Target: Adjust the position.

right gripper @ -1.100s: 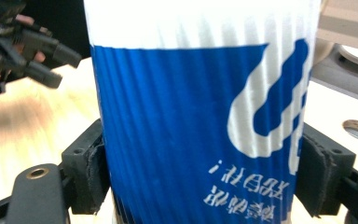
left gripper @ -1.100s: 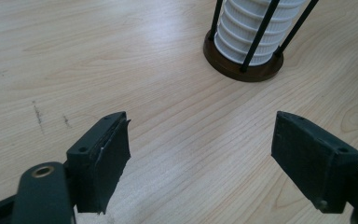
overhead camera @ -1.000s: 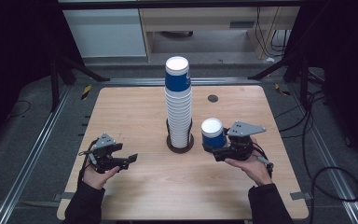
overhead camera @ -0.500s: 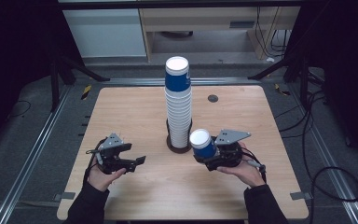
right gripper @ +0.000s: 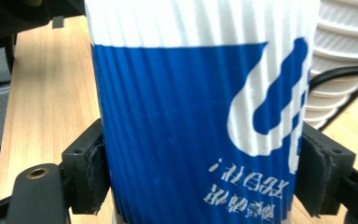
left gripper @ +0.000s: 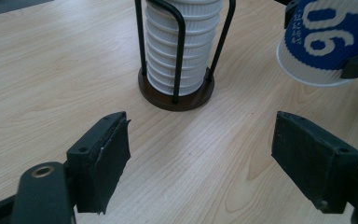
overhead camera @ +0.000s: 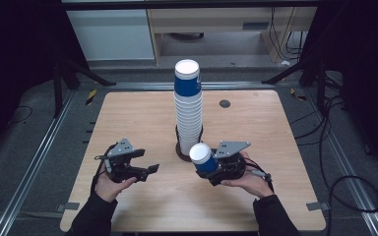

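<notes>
A tall stack of upside-down blue and white paper cups (overhead camera: pixel 187 101) stands in a black wire holder (left gripper: pixel 175 88) at the table's middle. My right gripper (overhead camera: pixel 215 166) is shut on a single blue and white paper cup (overhead camera: pixel 203 157), held upside down and tilted just right of the holder's base. In the right gripper view that cup (right gripper: pixel 200 107) sits squeezed between both pads. My left gripper (overhead camera: pixel 139 163) is open with nothing between its jaws, low over the table to the left of the holder. Its view also takes in the held cup (left gripper: pixel 326 39) at upper right.
The wooden table (overhead camera: pixel 128 118) has a small dark round hole (overhead camera: pixel 224 103) at the back right. Metal rails and cables run along the floor on both sides. A white cabinet (overhead camera: pixel 110 32) stands beyond the far edge.
The right gripper carried its cup left and toward the front, tilting it. The left gripper moved right, closer to the holder's base.
</notes>
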Demonstrator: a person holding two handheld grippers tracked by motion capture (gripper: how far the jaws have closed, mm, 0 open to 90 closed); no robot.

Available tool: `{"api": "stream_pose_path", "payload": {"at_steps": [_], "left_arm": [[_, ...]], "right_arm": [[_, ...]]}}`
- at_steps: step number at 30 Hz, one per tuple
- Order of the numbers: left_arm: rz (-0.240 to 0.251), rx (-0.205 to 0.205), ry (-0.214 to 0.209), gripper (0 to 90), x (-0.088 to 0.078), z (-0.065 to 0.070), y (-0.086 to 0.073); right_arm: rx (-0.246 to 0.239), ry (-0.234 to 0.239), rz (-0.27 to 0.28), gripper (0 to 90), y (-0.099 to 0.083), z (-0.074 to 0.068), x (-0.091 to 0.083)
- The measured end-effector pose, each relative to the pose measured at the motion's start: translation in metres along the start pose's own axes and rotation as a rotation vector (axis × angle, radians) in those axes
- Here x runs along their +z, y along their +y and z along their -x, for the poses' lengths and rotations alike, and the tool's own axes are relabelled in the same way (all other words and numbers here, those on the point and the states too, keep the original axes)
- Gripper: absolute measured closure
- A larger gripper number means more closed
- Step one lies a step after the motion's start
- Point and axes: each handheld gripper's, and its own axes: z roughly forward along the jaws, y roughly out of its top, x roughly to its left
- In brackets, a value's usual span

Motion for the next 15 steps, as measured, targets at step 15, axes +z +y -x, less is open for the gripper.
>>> {"api": "stream_pose_path", "payload": {"at_steps": [15], "left_arm": [[0.004,0.031,-0.06,18.3,0.005,0.016,0.006]], "right_arm": [[-0.032,0.068,-0.035,19.8,0.0,-0.008,0.022]]}}
